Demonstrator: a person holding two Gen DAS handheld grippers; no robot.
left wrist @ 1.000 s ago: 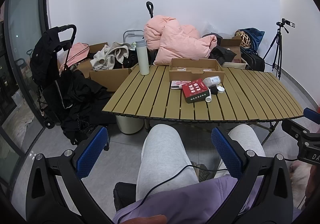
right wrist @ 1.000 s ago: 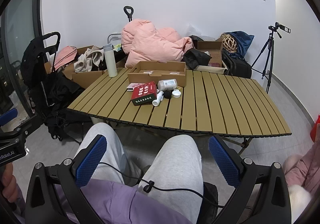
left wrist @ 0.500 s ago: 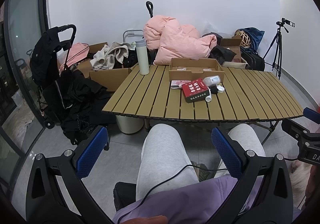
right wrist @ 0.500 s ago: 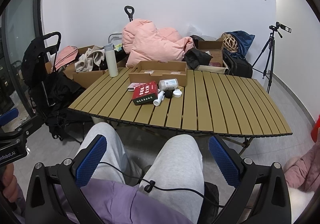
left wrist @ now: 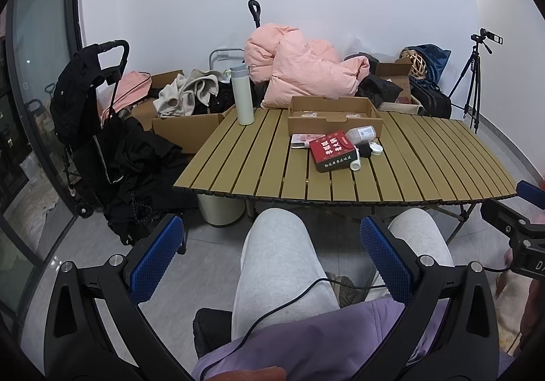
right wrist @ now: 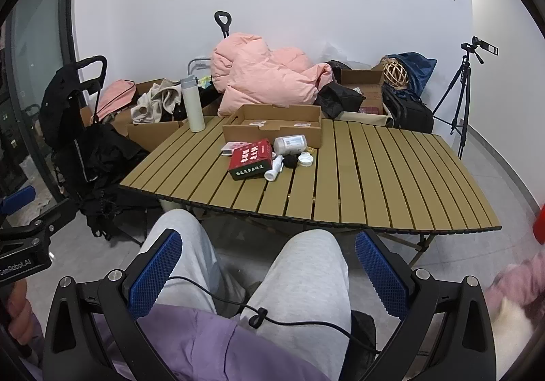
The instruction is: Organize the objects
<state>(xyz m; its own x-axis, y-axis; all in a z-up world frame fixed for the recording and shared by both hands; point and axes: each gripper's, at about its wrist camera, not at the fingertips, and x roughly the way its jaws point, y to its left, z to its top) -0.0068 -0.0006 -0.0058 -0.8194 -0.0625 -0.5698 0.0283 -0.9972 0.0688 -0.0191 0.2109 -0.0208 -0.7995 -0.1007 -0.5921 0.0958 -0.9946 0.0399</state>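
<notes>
A red box (left wrist: 333,150) (right wrist: 252,158) lies on the slatted table (left wrist: 425,170) (right wrist: 381,176) beside a clear bottle (left wrist: 361,133) (right wrist: 290,144), a small white bottle (right wrist: 275,168), a black lump (right wrist: 290,160), a white lid (right wrist: 305,160) and a pink packet (left wrist: 304,140). Behind them sits a shallow cardboard tray (left wrist: 332,113) (right wrist: 276,124). A white flask (left wrist: 242,95) (right wrist: 192,104) stands at the far left corner. My left gripper (left wrist: 272,255) and right gripper (right wrist: 267,256) hang open and empty over the person's lap, well short of the table.
Grey-trousered knees (left wrist: 279,265) sit under the near table edge. Behind the table are pink bedding (left wrist: 303,71), cardboard boxes with clothes (left wrist: 184,122) and bags. A black stroller (left wrist: 92,115) stands left, a tripod (left wrist: 473,81) at the right wall.
The right wrist view has crept slightly toward the table and tilted. The left view is unchanged. Both grippers stay open.
</notes>
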